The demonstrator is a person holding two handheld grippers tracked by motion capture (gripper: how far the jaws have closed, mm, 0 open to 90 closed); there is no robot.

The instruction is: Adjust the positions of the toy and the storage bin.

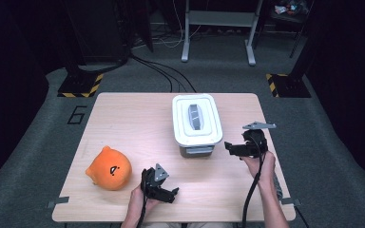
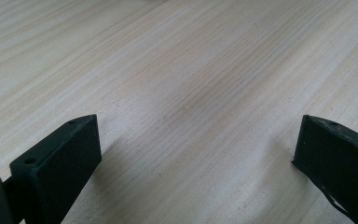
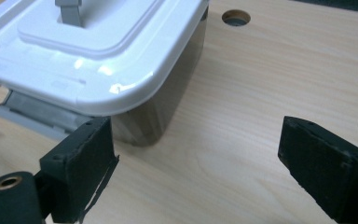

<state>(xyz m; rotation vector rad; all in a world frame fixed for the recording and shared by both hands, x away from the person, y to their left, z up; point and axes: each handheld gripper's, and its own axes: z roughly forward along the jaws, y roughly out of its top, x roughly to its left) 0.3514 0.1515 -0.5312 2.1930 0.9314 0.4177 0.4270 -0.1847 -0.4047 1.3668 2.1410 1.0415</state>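
Observation:
A container with a white lid [image 1: 197, 118] and a grey handle [image 1: 195, 116] stands at the middle of the wooden table [image 1: 138, 118]. My right gripper [image 1: 228, 147] is just right of its near corner, pointing left, open with nothing between its jaws. In the right gripper view the lid [image 3: 88, 51] fills the upper left, a grey latch [image 3: 32, 114] hangs at its near end, and my right gripper [image 3: 198, 161] spans bare wood. My left gripper [image 1: 173, 192] rests open near the front edge, over bare wood in the left gripper view [image 2: 198, 154]. An orange plush toy [image 1: 109, 168] lies at the front left.
A round hole [image 3: 236, 17] is cut in the tabletop beyond the container. Metal clamps [image 1: 57, 203] sit at the table's front corners. Cables [image 1: 166, 71] and stand legs [image 1: 218, 28] are on the floor behind the table.

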